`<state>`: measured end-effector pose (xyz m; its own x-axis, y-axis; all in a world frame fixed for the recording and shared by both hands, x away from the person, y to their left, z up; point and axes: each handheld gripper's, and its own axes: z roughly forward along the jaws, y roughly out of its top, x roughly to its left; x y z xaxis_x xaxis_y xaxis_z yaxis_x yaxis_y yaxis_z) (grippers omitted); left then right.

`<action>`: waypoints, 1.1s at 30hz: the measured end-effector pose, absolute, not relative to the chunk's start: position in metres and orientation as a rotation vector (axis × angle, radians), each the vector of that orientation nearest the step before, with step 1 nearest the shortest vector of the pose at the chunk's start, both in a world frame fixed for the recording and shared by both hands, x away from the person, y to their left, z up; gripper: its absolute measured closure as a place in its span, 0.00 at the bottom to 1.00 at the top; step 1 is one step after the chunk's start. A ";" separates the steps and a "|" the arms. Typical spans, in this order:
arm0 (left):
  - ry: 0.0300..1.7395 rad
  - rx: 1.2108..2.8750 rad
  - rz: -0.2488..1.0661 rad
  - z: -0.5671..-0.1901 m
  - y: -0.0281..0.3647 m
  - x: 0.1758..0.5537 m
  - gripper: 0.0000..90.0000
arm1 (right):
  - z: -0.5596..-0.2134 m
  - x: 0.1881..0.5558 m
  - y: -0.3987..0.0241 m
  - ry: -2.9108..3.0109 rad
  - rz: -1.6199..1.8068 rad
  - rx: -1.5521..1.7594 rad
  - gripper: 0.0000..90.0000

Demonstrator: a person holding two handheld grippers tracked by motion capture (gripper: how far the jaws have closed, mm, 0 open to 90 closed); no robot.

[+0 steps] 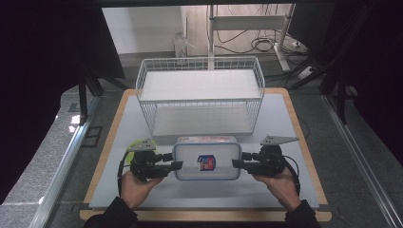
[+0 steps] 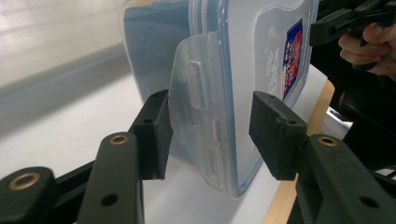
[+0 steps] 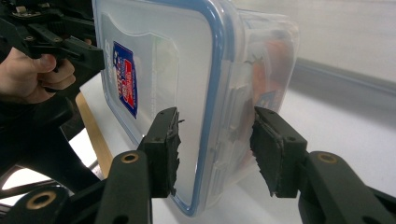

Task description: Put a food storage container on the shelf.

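High view sits above the near table edge, looking forward and down. Each gripper view rides close behind its own jaws, facing inward; both share the lidded plastic container [image 1: 206, 159] mid-frame.

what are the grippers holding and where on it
A clear lidded plastic container, held between both: the left gripper clamps its left end over the lid's flap, the right gripper its right end.

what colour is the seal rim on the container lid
Blue, on the clear plastic lidded container; the right gripper view shows it best.
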<state>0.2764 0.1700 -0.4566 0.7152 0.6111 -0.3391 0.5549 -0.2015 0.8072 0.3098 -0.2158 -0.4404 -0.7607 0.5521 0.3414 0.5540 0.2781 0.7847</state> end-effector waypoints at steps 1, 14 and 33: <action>0.900 1.871 0.077 -0.454 0.171 0.278 0.56 | -0.439 0.311 -0.215 -2.507 -1.546 -1.085 0.59; 0.876 1.870 0.103 -0.414 0.175 0.301 0.56 | -0.402 0.331 -0.211 -2.480 -1.620 -1.095 0.59; 0.869 1.856 0.136 -0.362 0.187 0.340 0.56 | -0.354 0.372 -0.201 -2.445 -1.687 -1.091 0.59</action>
<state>0.3402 0.1874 -0.3622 0.7314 0.6184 -0.2874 0.5014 -0.2021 0.8413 0.3715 -0.2005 -0.3543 -0.7619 0.5450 0.3500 0.5205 0.1936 0.8316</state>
